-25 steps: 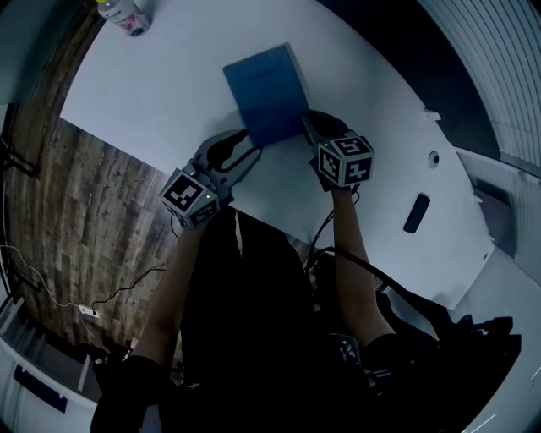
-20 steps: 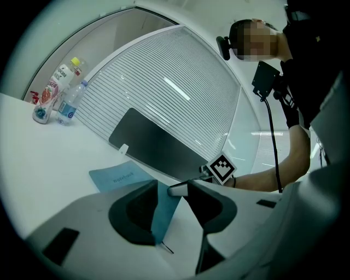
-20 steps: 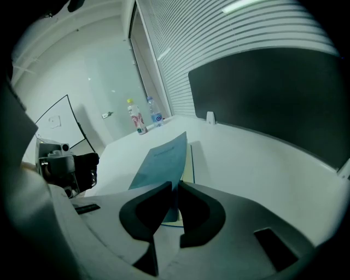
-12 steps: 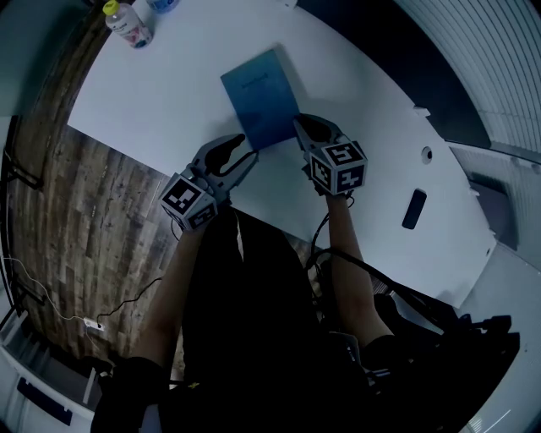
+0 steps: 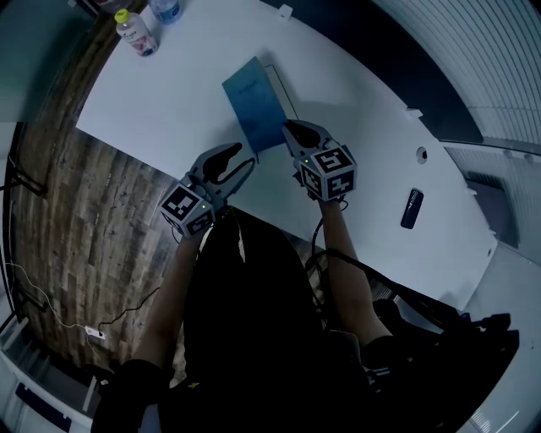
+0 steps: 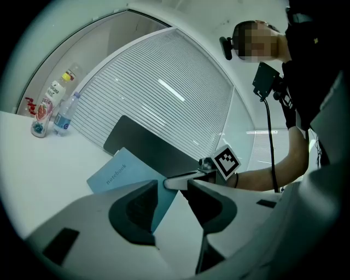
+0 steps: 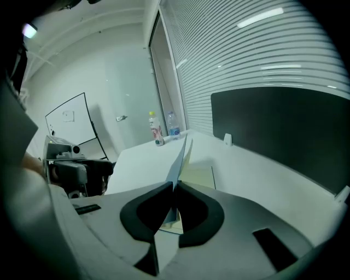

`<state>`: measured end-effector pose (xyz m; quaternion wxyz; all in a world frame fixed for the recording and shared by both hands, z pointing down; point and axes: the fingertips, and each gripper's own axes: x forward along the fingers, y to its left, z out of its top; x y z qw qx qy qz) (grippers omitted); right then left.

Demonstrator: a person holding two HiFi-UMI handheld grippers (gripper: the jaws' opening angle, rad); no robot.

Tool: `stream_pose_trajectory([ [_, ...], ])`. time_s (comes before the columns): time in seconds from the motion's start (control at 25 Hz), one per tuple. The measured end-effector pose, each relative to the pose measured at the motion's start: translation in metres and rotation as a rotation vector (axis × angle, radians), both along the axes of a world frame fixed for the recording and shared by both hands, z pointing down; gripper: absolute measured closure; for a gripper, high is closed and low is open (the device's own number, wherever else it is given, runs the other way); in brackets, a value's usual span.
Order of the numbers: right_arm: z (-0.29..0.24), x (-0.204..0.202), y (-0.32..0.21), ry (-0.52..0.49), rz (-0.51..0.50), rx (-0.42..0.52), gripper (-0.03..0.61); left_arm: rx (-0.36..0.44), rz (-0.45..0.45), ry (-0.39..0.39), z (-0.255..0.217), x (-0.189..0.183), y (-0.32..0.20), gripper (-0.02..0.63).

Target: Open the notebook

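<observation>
Notebook (image 5: 254,106), long axis pointing away across table (image 5: 169,84), right tool (image 5: 288,128) clamped on raised cover (image 7: 178,156), left tool (image 5: 243,157) apart

text: "notebook" | on: blue notebook cover (image 6: 124,176) (printed slantwise) | bottle labels (image 6: 43,108): too small to read

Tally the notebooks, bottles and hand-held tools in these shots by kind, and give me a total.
notebook: 1
bottles: 2 (yellow-capped bottle, water bottle)
tools: 2 (left tool, right tool)
total: 5
</observation>
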<state>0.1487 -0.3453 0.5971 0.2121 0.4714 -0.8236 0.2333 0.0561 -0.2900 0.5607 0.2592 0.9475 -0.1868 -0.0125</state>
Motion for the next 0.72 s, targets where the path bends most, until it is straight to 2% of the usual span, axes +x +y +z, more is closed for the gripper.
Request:
stream_pose_trajectory([
  [0.44,-0.015,-0.030,0.012,-0.018,-0.059,0.024,0.557,0.007,-0.030,0.003,-0.011,-0.017,0.011,0.462],
  [0.72,-0.022,-0.051,0.016,0.013,-0.095,0.050,0.557,0.005,-0.049,0.011,-0.017,-0.027,0.013,0.462],
])
